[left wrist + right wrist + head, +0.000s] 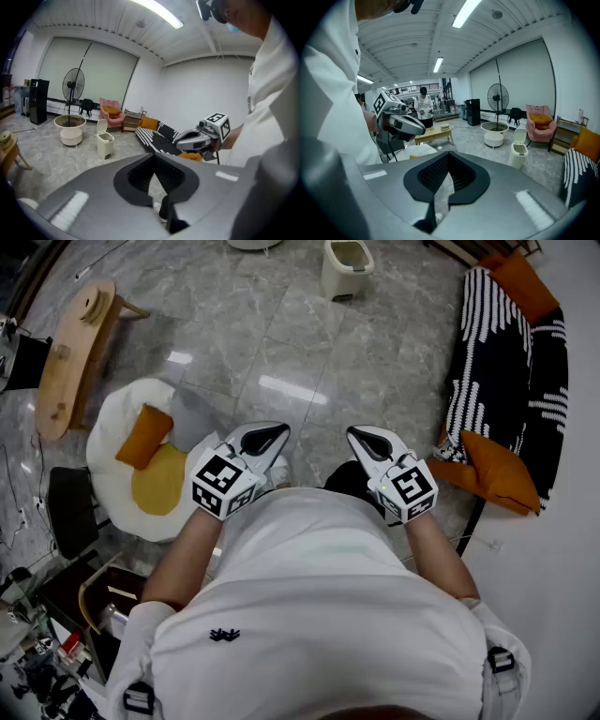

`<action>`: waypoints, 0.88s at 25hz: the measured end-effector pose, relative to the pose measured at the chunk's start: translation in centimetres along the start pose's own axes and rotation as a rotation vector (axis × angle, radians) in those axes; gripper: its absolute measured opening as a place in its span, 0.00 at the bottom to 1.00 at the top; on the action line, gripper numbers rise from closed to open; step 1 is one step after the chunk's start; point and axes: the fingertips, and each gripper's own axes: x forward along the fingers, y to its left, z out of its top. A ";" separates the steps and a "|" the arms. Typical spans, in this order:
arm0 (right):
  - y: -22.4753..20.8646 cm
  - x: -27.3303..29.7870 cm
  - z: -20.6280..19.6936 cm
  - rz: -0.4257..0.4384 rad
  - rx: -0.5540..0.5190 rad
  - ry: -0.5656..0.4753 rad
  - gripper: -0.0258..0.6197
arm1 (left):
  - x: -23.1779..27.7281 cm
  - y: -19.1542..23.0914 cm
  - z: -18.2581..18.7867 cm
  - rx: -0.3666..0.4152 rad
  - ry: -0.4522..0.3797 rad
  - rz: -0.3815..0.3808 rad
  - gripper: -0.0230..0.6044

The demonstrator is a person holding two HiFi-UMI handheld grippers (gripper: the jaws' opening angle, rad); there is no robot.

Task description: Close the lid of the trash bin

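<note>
The cream trash bin [347, 266] stands on the marble floor far ahead of me, its lid tipped up and open. It also shows in the left gripper view [105, 140] and the right gripper view [518, 149]. I hold both grippers close to my chest, well short of the bin. The left gripper [265, 439] and the right gripper [366, 440] point forward side by side. In its own view the left gripper [153, 157] has its jaws together with nothing between them. The right gripper [448, 154] is likewise shut and holds nothing.
A wooden table [70, 352] stands at the left, with an egg-shaped cushion [141, 465] and an orange pillow [143, 435] beside it. A black-and-white striped sofa [506, 352] with orange cushions [492, 470] lines the right. A standing fan [72, 84], round basin [70, 129] and pink armchair [111, 112] stand beyond the bin.
</note>
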 end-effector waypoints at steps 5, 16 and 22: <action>0.6 1.6 -0.1 -0.003 0.032 0.024 0.04 | 0.5 2.5 -0.5 0.004 0.026 -0.020 0.13; -10.9 6.6 3.1 0.040 0.064 -0.010 0.04 | 9.7 6.4 6.6 0.045 0.057 -0.052 0.13; -18.8 8.2 4.6 0.032 0.051 -0.026 0.09 | 14.6 9.6 11.7 0.066 0.039 -0.004 0.13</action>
